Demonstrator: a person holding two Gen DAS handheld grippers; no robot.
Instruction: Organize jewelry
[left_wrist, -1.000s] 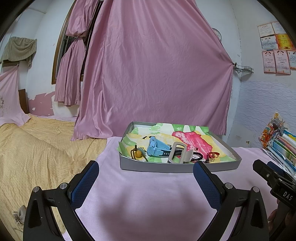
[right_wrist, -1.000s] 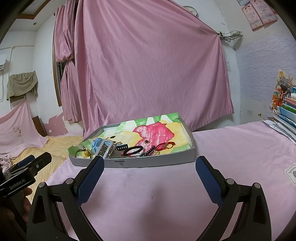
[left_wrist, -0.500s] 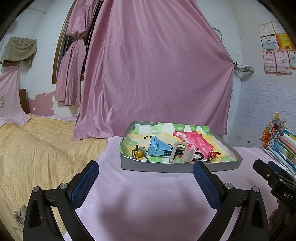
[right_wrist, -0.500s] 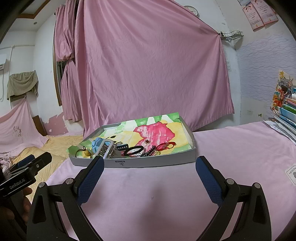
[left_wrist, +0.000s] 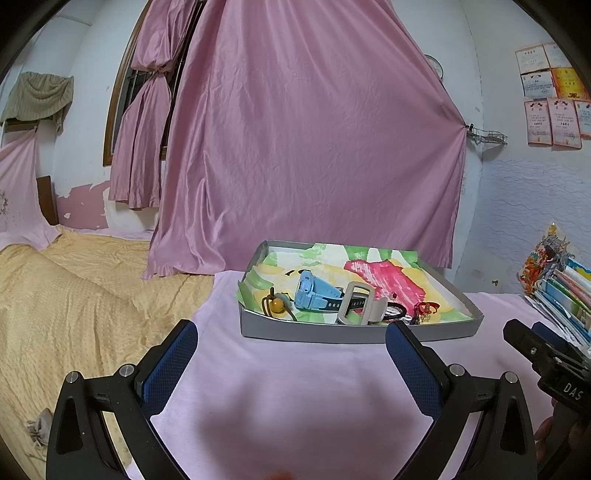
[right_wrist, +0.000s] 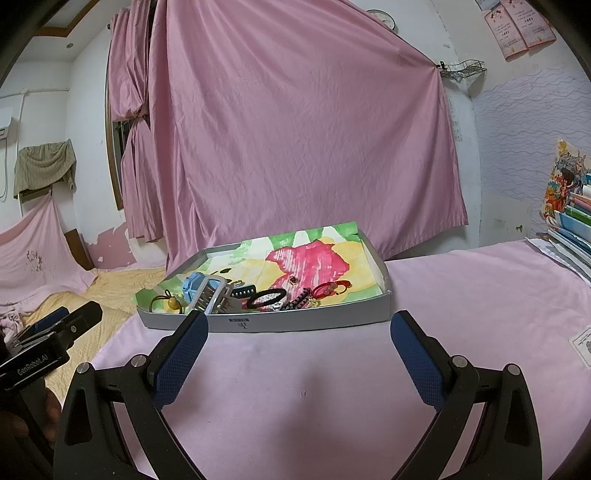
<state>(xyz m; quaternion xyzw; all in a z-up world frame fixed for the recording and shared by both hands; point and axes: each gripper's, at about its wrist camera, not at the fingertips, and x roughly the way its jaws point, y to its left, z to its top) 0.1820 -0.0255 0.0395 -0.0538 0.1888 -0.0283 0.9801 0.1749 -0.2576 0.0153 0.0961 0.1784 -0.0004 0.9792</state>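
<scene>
A shallow grey tray (left_wrist: 354, 332) (right_wrist: 317, 320) lined with a colourful painted sheet sits on the pink tablecloth ahead of both grippers. In it lie a light blue watch (left_wrist: 314, 294) (right_wrist: 194, 288), a grey-white buckle piece (left_wrist: 360, 309) (right_wrist: 218, 295), a hair tie with a yellow bead (left_wrist: 277, 304) (right_wrist: 170, 302), a black hair band (right_wrist: 266, 297) and a red bracelet (left_wrist: 424, 307) (right_wrist: 332, 287). My left gripper (left_wrist: 290, 343) is open and empty, short of the tray's near wall. My right gripper (right_wrist: 299, 338) is open and empty, just short of the tray.
The pink table surface (right_wrist: 461, 295) stretches to the right. A stack of books (left_wrist: 565, 291) (right_wrist: 572, 225) stands at the right edge. A yellow bedspread (left_wrist: 74, 295) lies to the left, a pink curtain (left_wrist: 314, 147) behind.
Both grippers have drifted very slightly; the tray sits marginally lower and nearer in the views. Nothing was grasped or moved.
</scene>
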